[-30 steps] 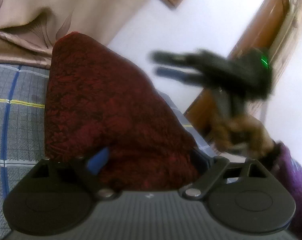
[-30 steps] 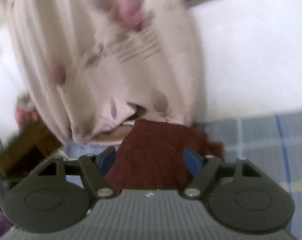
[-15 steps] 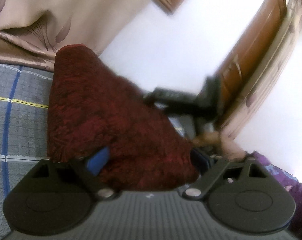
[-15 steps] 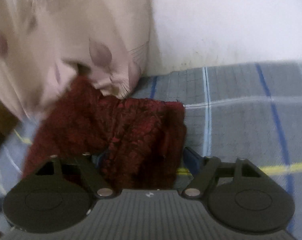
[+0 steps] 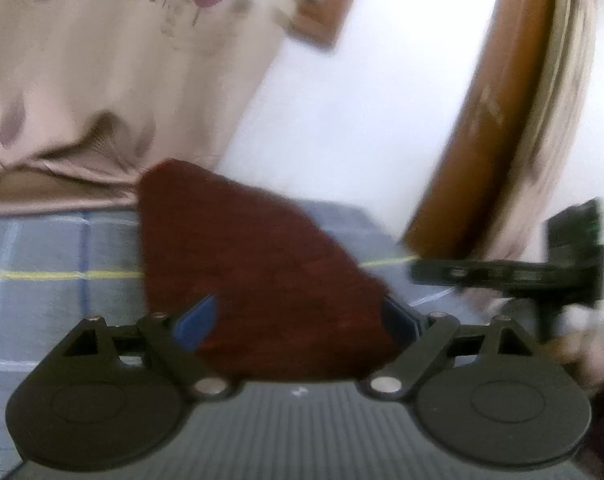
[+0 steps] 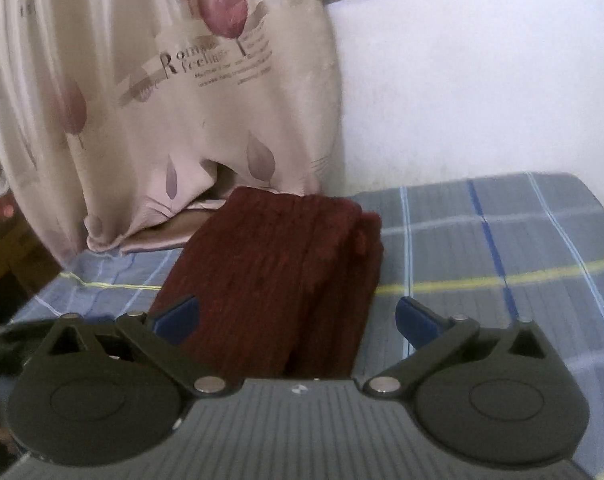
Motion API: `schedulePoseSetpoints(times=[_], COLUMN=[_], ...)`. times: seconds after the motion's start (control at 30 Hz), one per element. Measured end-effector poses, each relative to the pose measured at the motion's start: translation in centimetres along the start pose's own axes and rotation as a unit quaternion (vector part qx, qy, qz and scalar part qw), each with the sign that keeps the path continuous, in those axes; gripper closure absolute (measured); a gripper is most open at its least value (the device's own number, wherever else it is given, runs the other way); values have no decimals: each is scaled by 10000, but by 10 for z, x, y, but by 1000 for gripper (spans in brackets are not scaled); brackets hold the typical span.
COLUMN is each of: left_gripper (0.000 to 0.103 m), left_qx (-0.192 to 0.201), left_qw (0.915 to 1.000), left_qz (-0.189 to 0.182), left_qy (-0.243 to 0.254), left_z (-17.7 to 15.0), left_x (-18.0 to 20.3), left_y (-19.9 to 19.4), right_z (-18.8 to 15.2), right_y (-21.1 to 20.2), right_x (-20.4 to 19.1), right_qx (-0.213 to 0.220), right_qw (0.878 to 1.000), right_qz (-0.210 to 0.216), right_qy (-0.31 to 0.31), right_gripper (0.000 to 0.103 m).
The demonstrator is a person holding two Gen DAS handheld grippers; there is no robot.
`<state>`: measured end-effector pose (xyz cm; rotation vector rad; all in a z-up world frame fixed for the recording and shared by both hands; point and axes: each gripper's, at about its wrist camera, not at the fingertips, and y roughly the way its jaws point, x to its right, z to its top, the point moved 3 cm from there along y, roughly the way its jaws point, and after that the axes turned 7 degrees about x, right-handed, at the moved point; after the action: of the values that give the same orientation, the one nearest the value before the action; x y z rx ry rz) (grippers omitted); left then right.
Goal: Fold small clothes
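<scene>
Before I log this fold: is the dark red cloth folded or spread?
Folded. The dark red cloth lies doubled in stacked layers on the plaid sheet, layered edges showing on its right side.

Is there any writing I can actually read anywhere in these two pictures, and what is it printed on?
"Roma... feeling": large print on the curtain in the right wrist view; the first word's end is blurred.
Small lines under it: too small to read.
"R": the same curtain print in the left wrist view, the rest smeared.
No text shows on the dark red cloth, the checked sheet or the grippers.
</scene>
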<state>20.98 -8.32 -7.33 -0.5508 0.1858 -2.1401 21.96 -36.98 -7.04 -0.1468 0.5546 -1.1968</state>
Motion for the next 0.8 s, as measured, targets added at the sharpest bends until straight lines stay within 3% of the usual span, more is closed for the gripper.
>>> schedulePoseSetpoints(times=[0.13,0.23,0.33,0.8], left_gripper=[13,13,13,13], left_qx=[-113,-194,-287,-622], left_qw=[9969,9939,9902,9797], left_qz=[611,915,1197,1749], left_qy=[475,588,652,760], left_z=[3,2,3,0], left_x=[9,7,3,-29], left_y=[0,1,6,39], right_z=[-8,-4,2,-5], right_y=[-12,-15,-18,41], right_x=[-15,-21,-24,8], right_qx=[-105,-127,-39,-548], right_qw=[9998,9988,9990,9957], right_qz=[-132,-418,-419,-611], right_qy=[-132,-236,-152,423], right_gripper=[0,0,0,0])
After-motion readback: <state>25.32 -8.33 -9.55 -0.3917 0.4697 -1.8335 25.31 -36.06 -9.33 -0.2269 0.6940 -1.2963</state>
